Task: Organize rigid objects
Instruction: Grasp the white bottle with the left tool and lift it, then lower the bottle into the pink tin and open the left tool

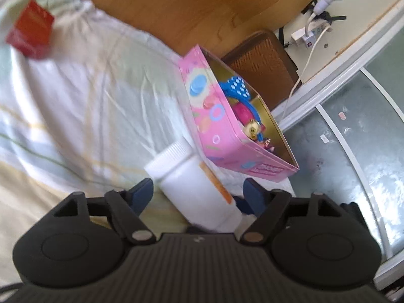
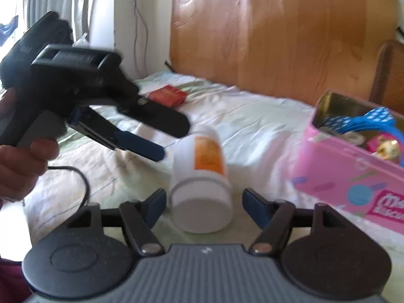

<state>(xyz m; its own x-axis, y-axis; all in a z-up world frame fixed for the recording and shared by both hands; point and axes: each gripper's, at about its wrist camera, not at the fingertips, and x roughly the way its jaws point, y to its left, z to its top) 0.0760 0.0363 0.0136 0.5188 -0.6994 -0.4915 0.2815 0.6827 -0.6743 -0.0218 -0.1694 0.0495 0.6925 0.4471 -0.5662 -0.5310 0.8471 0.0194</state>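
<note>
A white bottle with an orange label lies on its side on the bed, just beside the open pink tin of toys. Both grippers stand open around it, nothing held: the right gripper brackets the base, the left gripper the body. One gripper should close squarely across the smooth round body, since it may roll. Blur hides whether any finger touches. A red box lies well apart.
</note>
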